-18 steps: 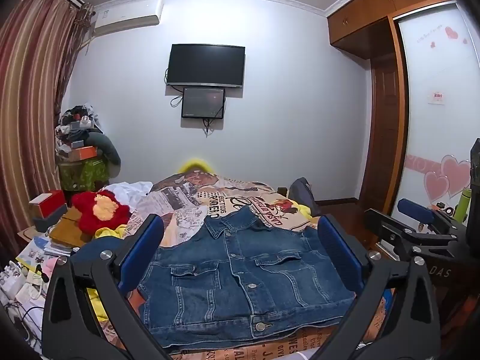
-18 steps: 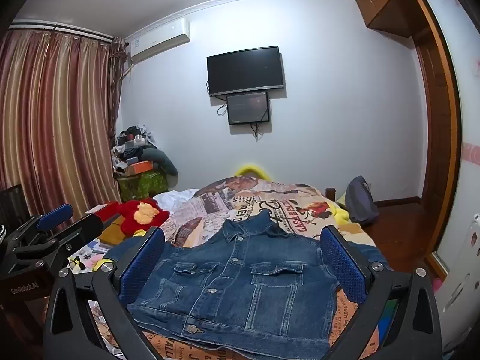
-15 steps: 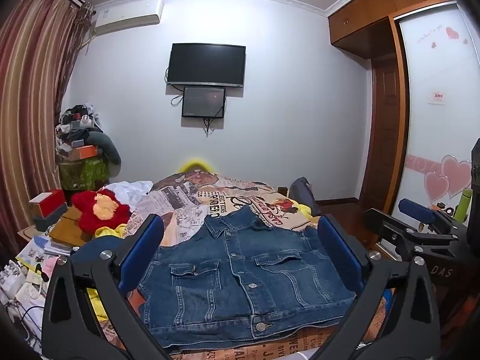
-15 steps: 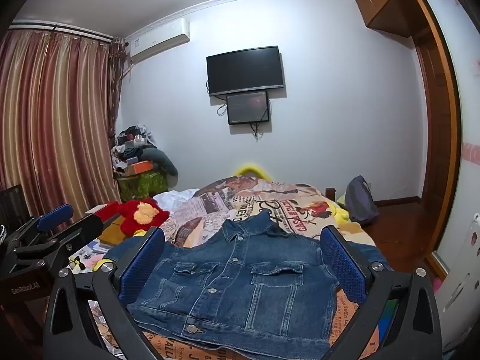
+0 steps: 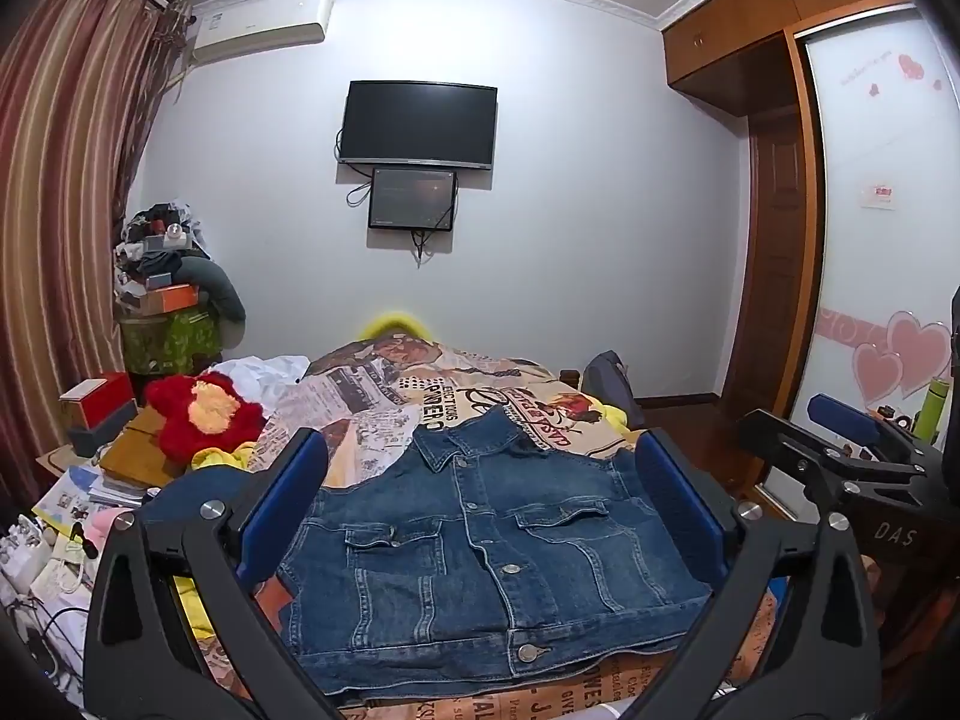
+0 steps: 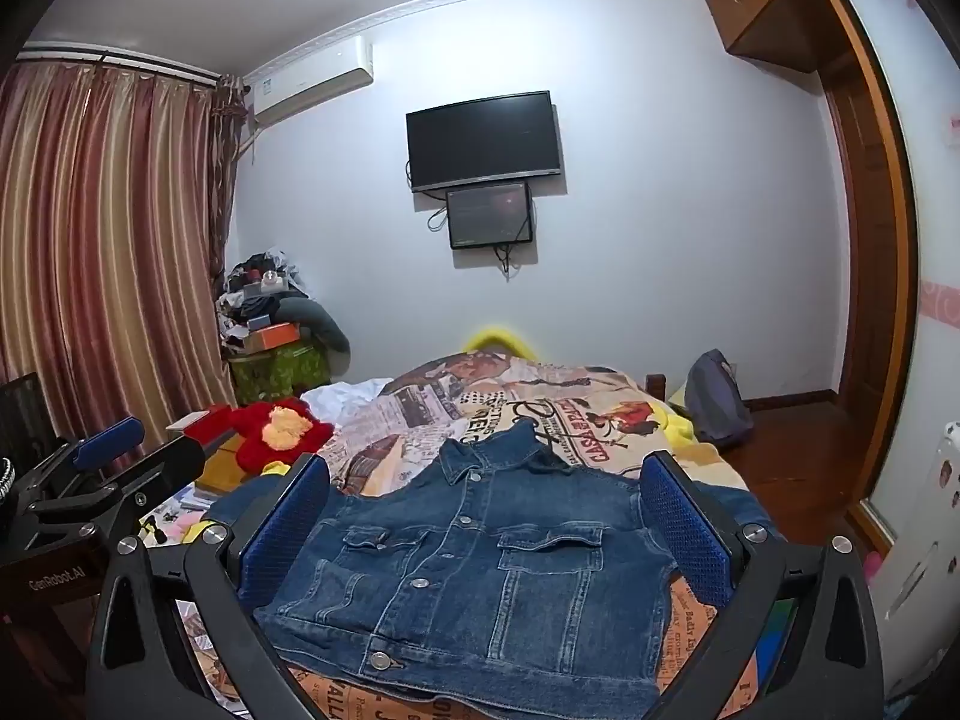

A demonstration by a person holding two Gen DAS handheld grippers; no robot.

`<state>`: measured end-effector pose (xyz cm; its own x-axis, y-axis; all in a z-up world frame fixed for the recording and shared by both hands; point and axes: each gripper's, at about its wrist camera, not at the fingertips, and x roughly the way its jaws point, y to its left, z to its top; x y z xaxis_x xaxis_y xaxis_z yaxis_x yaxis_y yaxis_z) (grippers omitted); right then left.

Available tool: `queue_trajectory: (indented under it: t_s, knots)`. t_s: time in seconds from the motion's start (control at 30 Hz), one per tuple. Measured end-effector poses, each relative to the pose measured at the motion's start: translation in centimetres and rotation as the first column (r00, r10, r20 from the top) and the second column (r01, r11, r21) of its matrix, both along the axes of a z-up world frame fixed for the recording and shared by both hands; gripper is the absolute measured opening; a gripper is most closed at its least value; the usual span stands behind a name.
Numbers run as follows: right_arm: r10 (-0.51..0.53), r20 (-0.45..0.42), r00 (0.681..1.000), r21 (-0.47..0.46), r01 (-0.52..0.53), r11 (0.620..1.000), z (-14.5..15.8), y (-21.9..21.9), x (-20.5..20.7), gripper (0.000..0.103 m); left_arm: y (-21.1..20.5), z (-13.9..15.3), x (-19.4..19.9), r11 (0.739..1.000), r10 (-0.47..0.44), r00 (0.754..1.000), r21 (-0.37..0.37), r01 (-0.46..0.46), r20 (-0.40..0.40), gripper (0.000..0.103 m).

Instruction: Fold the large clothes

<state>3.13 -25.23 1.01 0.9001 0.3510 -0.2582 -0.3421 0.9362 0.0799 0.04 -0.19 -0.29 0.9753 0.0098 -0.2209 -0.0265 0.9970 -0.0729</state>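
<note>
Two grippers, left gripper (image 5: 480,516) and right gripper (image 6: 486,522), fingers spread wide, holding nothing. Blue denim button-front jacket (image 5: 480,558) lies flat on comic-print bed cover (image 5: 390,414), 6 o'clock. No fold visible yet; whole folding left.

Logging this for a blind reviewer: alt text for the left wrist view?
A denim jacket lies flat, front up and buttoned, on a print-covered bed, framed by the open left gripper above it. The right gripper shows at right; a TV hangs on the far wall.
</note>
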Motion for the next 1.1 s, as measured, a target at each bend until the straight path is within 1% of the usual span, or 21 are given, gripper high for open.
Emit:
queue_trajectory:
  t_s: [0.03,0.57,1.1]
  knots:
    - [-0.001,0.000,1.000,0.000,0.001,1.000,-0.01,0.01,-0.01,0.103,0.06,0.08,0.65,1.000,0.002,1.000,-0.001,-0.002,-0.006,0.103]
    - [-0.009,-0.002,1.000,0.004,0.009,1.000,-0.31,-0.19,0.74,0.103,0.75,-0.50,1.55,1.000,0.016,0.999,-0.021,-0.017,-0.034,0.103]
    - [-0.008,-0.002,1.000,0.004,0.008,1.000,-0.38,-0.17,0.63,0.103,0.82,-0.70,1.51,1.000,0.016,0.999,-0.023,-0.017,-0.039,0.103]
